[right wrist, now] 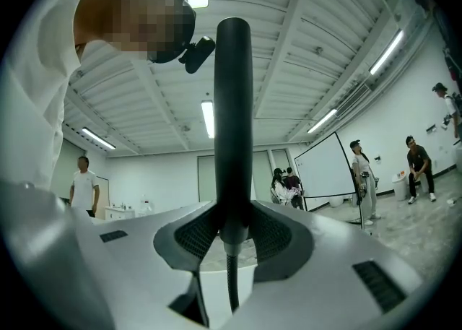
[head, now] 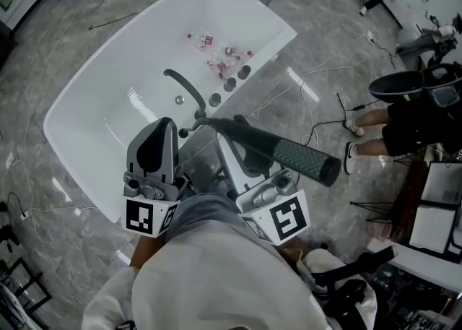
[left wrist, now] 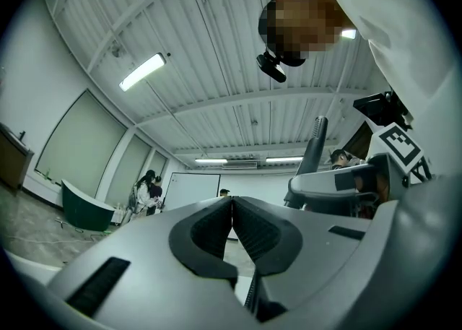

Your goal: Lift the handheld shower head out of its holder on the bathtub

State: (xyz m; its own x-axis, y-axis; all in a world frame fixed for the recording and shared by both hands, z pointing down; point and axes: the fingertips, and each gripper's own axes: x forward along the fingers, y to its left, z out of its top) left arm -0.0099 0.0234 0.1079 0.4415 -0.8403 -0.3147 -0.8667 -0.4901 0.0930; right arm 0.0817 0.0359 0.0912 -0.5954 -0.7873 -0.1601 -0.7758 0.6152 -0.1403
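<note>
The dark handheld shower head (head: 278, 149) is clear of the white bathtub (head: 72, 101), lying level over its near rim with its textured end to the right. My right gripper (head: 229, 137) is shut on its handle. In the right gripper view the handle (right wrist: 234, 126) stands up between the pads, and the hose (right wrist: 230, 278) hangs below them. My left gripper (head: 164, 125) is beside it on the left, shut with nothing in it. In the left gripper view its pads (left wrist: 216, 227) meet, and the shower head (left wrist: 315, 144) shows to the right.
A dark curved faucet (head: 184, 87) and round knobs (head: 229, 84) sit on the tub's rim. Several small bottles (head: 216, 50) lie inside the tub. Cables (head: 317, 130) cross the marble floor. A person's legs (head: 368, 133), a black seat (head: 404, 84) and equipment stand at the right.
</note>
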